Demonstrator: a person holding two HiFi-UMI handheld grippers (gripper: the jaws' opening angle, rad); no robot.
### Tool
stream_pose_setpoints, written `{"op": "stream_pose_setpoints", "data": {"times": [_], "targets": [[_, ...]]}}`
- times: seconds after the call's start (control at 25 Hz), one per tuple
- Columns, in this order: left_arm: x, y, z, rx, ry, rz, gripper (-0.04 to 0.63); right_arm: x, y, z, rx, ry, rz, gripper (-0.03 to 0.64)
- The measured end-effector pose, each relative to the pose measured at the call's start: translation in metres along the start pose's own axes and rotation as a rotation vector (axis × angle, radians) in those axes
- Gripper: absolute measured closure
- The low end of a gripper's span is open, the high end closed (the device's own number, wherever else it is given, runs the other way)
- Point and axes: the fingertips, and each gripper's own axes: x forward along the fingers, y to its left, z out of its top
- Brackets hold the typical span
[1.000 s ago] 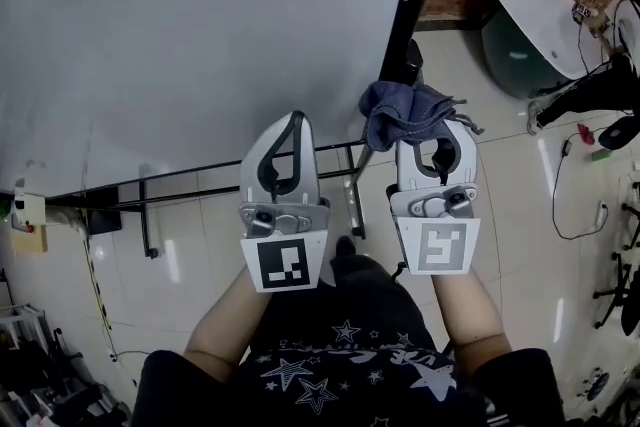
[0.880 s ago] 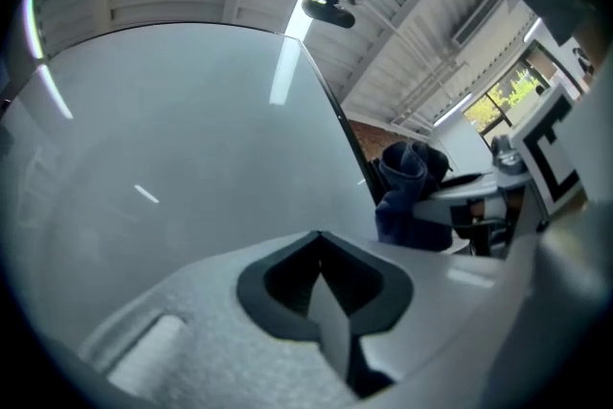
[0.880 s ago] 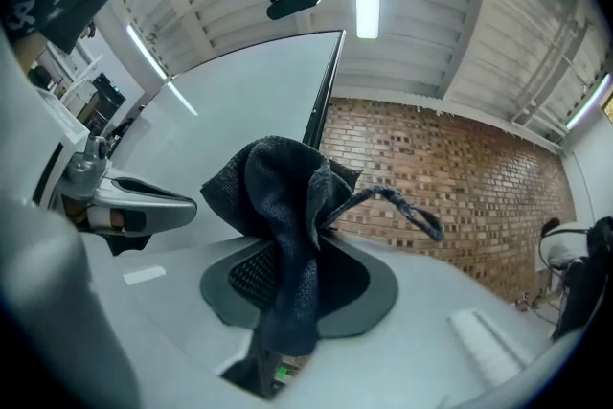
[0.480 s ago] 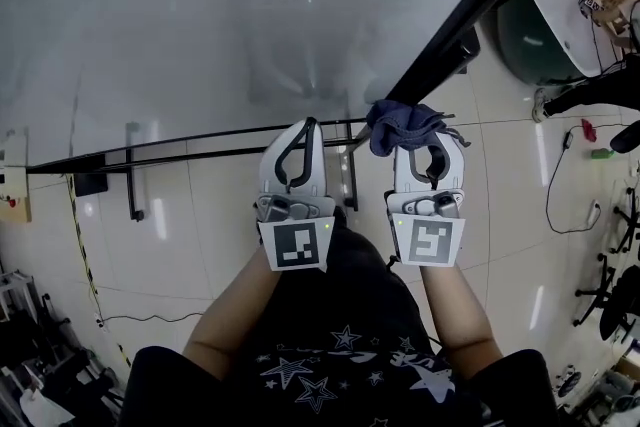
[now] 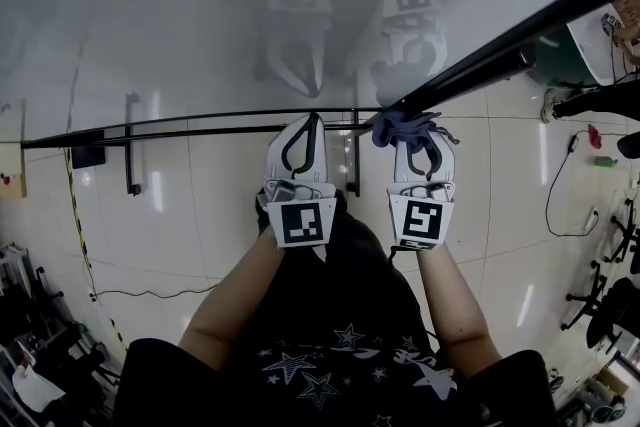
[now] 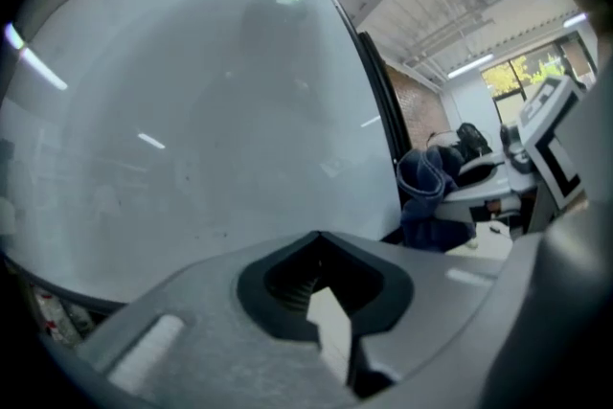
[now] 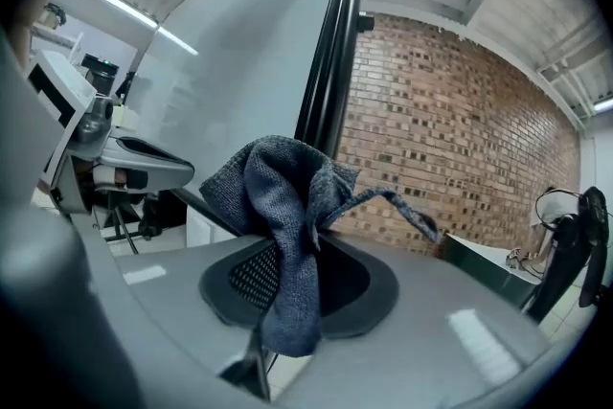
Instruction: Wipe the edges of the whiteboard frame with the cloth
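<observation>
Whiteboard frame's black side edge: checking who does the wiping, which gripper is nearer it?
Right. The right gripper, shut on the cloth, is at the side edge, near its lower end; the left gripper, shut and empty, sits farther left.

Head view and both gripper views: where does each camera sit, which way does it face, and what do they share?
Head view: on the person's head, facing steeply down at the whiteboard, floor, forearms, left gripper and right gripper.
Left gripper view: on the left gripper, facing along its shut, empty jaws at the board face.
Right gripper view: on the right gripper, facing along jaws shut on the cloth toward the black frame and brick wall.
Shared: all three show cloth and frame.
</observation>
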Motion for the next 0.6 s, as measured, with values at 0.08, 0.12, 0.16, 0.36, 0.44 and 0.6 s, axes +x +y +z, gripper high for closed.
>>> {"op": "stream_pose_setpoints", "data": {"times": [0.08,0.12,0.16,0.36,0.44,0.6], "targets": [[0.002,0.002,-0.010,0.020,0.025,0.008,0.591,0.004,0.003,-0.014,-0.003,0.032,-0.002,0.535],[0.002,0.003,-0.013,0.014,0.030,0.011,0.591,0.005,0.005,-0.020,-0.001,0.048,-0.003,0.535],[0.002,0.006,-0.015,0.006,0.034,0.014,0.591,0.007,0.008,-0.026,0.006,0.063,-0.003,0.535],[0.003,0.010,-0.022,0.003,0.057,0.018,0.591,0.012,0.012,-0.042,0.053,0.107,0.004,0.535],[0.003,0.009,-0.025,0.009,0.075,0.015,0.591,0.012,0.010,-0.044,0.077,0.114,-0.003,0.535],[0.003,0.016,-0.028,0.009,0.083,0.021,0.591,0.014,0.010,-0.046,0.153,0.129,-0.040,0.535]]}}
